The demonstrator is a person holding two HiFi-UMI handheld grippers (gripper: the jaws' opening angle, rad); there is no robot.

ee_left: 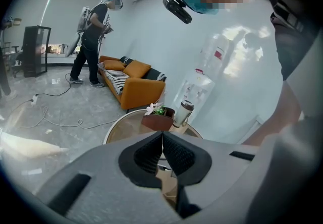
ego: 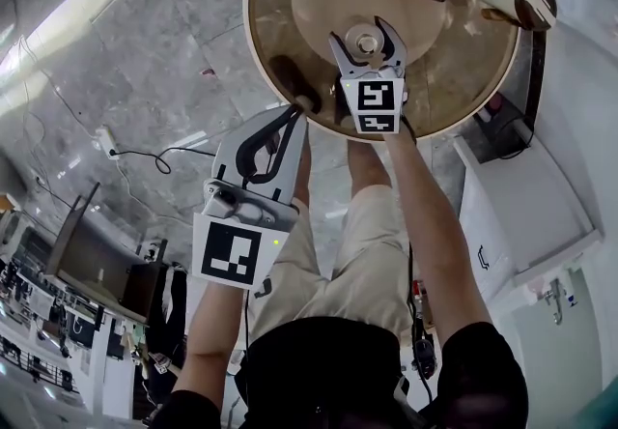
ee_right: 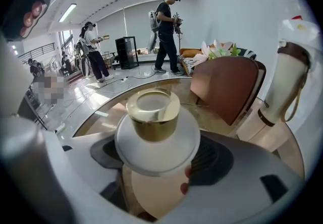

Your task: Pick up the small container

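Right gripper [ee_right: 159,155] jaws stand wide with the small container [ee_right: 154,117], white with a gold cap, between the pads [ee_right: 216,160] on the round table [ego: 280,41]; whether they touch it I can't quite tell. Closing off-centre could tip that rounded body toward the brown planter [ee_right: 227,87]. Only the head view shows the left gripper [ego: 297,108] waiting by the table's edge, jaws together, empty.

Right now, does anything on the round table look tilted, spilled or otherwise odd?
Nothing stands out. The small container stands upright, gold lid on, between the open jaws of the right gripper. The plant pot and the tumbler also stand upright on the table; no spill shows.
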